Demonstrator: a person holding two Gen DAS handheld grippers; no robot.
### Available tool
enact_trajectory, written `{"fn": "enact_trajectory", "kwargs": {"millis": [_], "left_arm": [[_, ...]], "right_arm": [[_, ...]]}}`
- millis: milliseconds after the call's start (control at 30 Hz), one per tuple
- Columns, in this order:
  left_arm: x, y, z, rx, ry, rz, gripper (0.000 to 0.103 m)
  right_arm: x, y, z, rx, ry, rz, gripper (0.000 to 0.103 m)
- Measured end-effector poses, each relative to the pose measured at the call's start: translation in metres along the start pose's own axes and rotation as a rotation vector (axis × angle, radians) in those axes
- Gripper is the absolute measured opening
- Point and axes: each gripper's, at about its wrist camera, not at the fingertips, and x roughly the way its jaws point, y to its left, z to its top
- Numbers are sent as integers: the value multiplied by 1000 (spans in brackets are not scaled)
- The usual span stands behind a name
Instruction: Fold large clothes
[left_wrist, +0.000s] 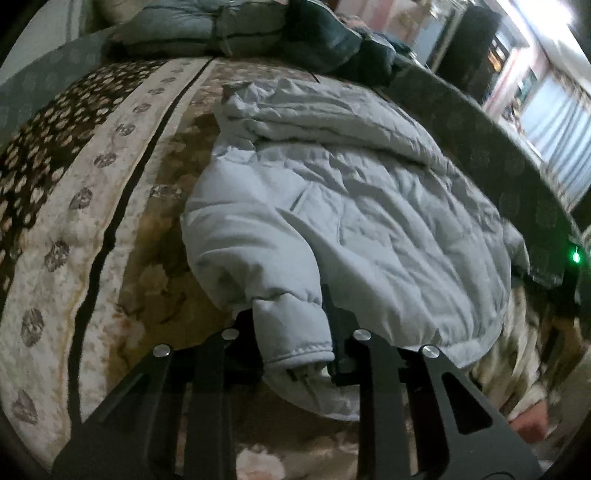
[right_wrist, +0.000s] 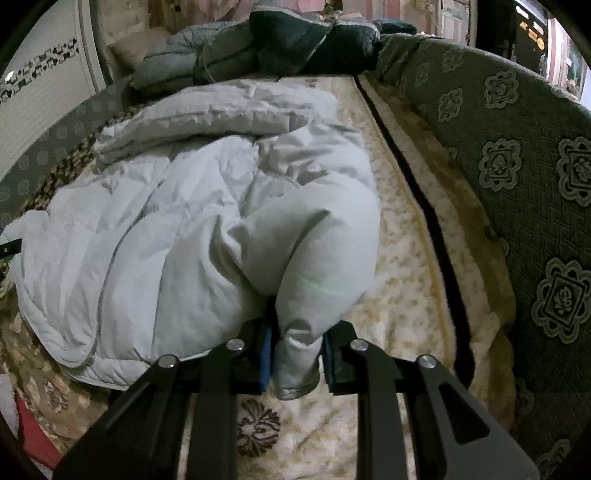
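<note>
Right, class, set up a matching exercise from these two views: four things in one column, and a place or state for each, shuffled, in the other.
Things:
1. jacket
2. left hand-held gripper
3. right hand-held gripper
4. pillows

Places or states:
A. shut on the right sleeve cuff
B. piled at the far end
C. spread on the patterned blanket
D. shut on the left sleeve cuff

Pairs: 1-C, 2-D, 3-A, 4-B

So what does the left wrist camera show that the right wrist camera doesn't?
Only the left wrist view shows the left tool clamped on one sleeve cuff and a window. Only the right wrist view shows the right tool clamped on the other cuff beside the green patterned cushion. Both show the white puffer jacket on the floral bedspread.
</note>
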Motion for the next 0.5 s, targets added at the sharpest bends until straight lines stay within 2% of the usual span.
{"fn": "enact_trajectory", "kwargs": {"millis": [300, 500], "left_arm": [[-4, -16, 11, 23, 8, 72, 22], [-12, -21, 14, 37, 7, 84, 22]], "right_arm": [[-13, 0, 2, 12, -44, -1, 21], [-25, 3, 3, 37, -72, 6, 19]]}}
